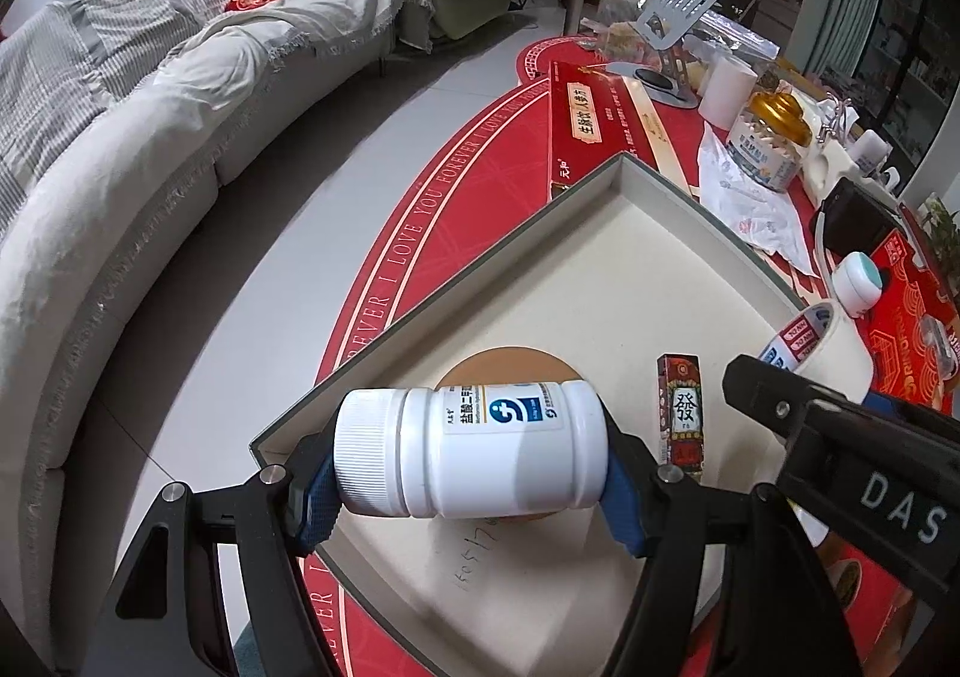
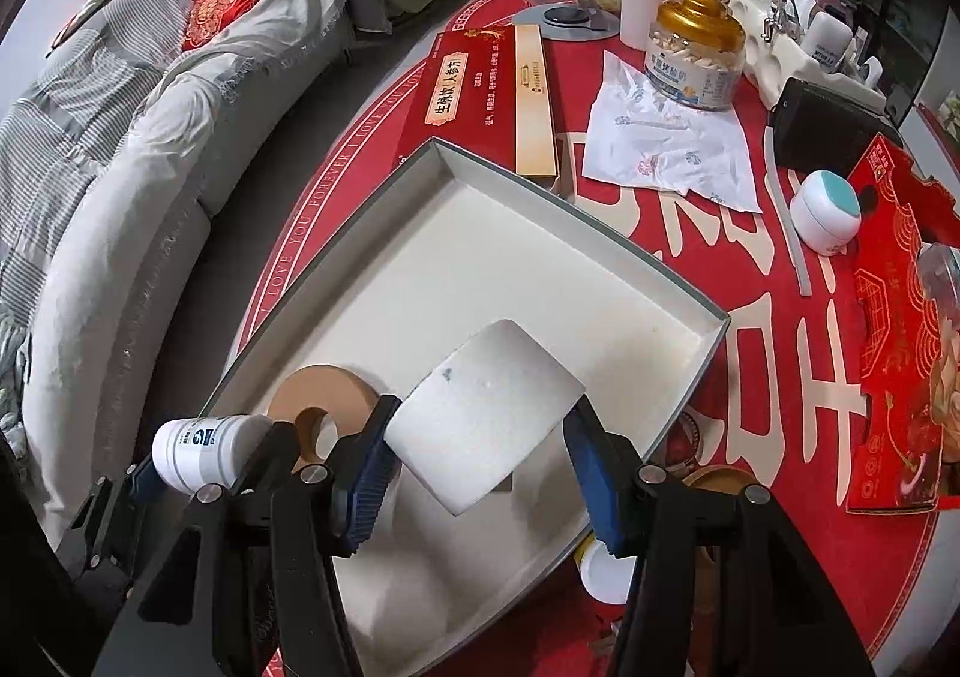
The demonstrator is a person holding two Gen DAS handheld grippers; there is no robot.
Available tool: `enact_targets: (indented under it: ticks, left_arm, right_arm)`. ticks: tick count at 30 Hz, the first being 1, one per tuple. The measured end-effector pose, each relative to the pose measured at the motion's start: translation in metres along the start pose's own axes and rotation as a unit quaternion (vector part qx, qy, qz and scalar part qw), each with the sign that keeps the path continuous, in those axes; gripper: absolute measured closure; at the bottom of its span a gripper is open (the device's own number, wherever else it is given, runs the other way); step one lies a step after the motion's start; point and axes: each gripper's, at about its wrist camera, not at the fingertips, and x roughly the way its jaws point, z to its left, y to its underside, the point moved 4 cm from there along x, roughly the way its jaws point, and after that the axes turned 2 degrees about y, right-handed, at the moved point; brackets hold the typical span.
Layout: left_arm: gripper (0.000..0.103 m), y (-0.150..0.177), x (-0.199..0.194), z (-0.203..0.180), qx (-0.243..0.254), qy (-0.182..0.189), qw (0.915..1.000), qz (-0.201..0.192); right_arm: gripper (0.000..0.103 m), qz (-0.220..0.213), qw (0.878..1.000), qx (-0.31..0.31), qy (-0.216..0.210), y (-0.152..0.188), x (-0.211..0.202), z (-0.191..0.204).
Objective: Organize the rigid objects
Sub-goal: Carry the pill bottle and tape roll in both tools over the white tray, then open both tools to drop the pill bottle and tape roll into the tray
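Here the left gripper (image 1: 468, 476) pinched a white bottle (image 1: 474, 449) sideways, cap to base, above the shallow tray (image 1: 690, 281). The right gripper (image 2: 480, 461) clamped a white roll (image 2: 486, 413) over the same tray, beside a brown tape ring (image 2: 327, 398) on the red bench (image 2: 750, 317).
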Motion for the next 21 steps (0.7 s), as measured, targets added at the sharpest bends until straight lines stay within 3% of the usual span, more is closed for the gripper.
enact_targets:
  ticks: [9, 10, 12, 15, 16, 19, 21]
  left_arm:
    - [0.025, 0.0, 0.018, -0.006, 0.007, -0.006, 0.9998, 0.017]
    - [0.021, 0.001, 0.019, -0.007, 0.007, -0.003, 0.9997, 0.021]
    - [0.019, 0.003, 0.022, -0.009, 0.012, 0.002, 0.9996, 0.026]
    - [0.009, 0.006, 0.022, -0.01, 0.016, 0.004, 0.9993, 0.033]
    - [0.0, 0.008, 0.022, -0.01, 0.017, 0.009, 0.9991, 0.039]
    - [0.0, 0.014, 0.01, -0.009, 0.017, 0.023, 0.9991, 0.033]
    - [0.0, 0.019, 0.002, -0.009, 0.019, 0.04, 0.9986, 0.029]
  right_arm:
    - [0.045, 0.01, 1.0, -0.002, 0.004, -0.003, 0.015, 0.0]
    - [0.043, 0.014, 1.0, -0.004, -0.003, -0.002, 0.018, 0.001]
    - [0.005, 0.016, 1.0, 0.001, -0.01, -0.002, 0.019, -0.003]
    - [0.002, -0.01, 1.0, 0.021, -0.015, -0.002, 0.008, -0.015]
    - [0.002, -0.012, 1.0, 0.023, -0.016, -0.002, 0.004, -0.019]
    - [0.002, -0.029, 0.999, 0.024, 0.01, 0.004, -0.013, -0.038]
    - [0.002, -0.042, 0.997, 0.029, 0.051, 0.019, -0.025, -0.061]
